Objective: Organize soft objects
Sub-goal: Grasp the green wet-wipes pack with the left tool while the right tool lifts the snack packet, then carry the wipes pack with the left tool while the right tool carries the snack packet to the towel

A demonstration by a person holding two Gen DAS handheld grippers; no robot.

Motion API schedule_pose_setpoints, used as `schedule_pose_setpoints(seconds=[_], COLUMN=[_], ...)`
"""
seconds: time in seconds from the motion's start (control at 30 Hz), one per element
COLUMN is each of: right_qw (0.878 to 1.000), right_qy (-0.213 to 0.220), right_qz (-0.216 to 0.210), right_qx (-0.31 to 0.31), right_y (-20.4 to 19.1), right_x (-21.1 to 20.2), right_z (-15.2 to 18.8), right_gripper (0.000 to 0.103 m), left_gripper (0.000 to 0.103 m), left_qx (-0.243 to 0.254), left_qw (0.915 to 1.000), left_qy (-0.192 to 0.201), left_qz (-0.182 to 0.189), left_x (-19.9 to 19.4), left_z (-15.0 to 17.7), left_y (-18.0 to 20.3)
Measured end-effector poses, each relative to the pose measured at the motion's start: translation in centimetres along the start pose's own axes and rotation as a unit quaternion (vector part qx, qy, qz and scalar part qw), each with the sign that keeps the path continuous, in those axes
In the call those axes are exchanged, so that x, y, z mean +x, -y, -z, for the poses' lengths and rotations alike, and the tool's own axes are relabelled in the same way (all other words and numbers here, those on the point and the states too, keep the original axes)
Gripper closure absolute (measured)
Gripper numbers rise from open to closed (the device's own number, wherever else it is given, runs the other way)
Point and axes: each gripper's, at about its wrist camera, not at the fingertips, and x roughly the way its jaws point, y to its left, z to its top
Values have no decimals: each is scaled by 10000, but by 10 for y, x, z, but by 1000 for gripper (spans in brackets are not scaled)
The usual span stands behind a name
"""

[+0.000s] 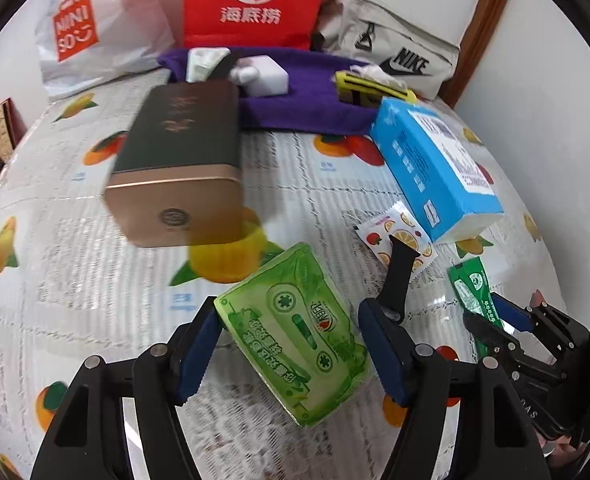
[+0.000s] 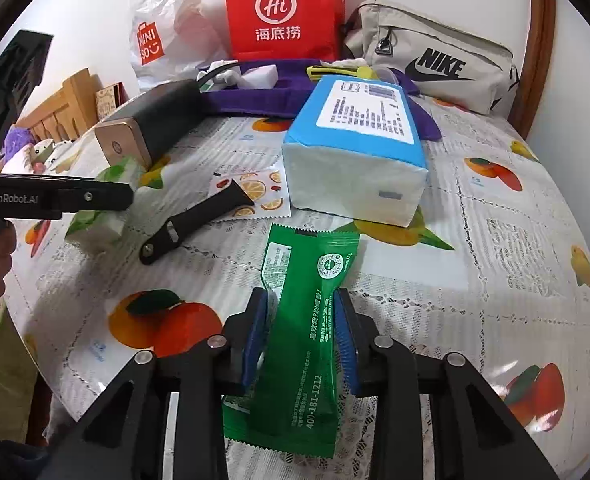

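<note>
On the fruit-print surface (image 2: 495,240), the right gripper (image 2: 301,336) has its blue pads closed most of the way against the two sides of a green sachet (image 2: 307,320), which runs lengthwise between them, its top end toward 12 o'clock and its bottom end toward 6. At 1 o'clock from the sachet lies a blue tissue pack (image 2: 359,148), white end facing the camera. At 10 o'clock a black strap (image 2: 199,216) lies slanted, its far end over an orange-print wipe packet (image 2: 263,192).

From the left wrist view, the left gripper (image 1: 291,344) stands wide, its pads either side of a green tissue pack (image 1: 295,344) printed like a cassette. The left pad sits at the pack's upper left corner; the right pad looks apart from its right edge, and I cannot tell whether the pack is pinched. At 11 o'clock from it sits a dark tin (image 1: 179,168) with a gold end, blurred.

Along the far edge, at 12 o'clock, lie a purple cloth (image 1: 307,112) with small items on it, a red bag (image 1: 255,0), a white Miniso bag (image 1: 83,28) and a grey Nike pouch (image 1: 399,52).
</note>
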Motion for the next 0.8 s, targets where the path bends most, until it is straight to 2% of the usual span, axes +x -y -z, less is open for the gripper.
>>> schedule_pose_setpoints(seconds=[0.27,0.8], right_qw=[9998,9978], right_qy=[160,652], right_qz=[-18,-110], right_qx=[75,-4], right_y=[0,-4], right_x=[-18,-60], right_z=[-13,-50], right_gripper=[74,74], left_gripper=[35,35], left_qx=[-130,-386], left_qw=[9995,9964], left_qy=[296,756], left_qz=[-38,-39], left_x=[-29,-70], left_z=[0,-6], left_y=[-13,-26])
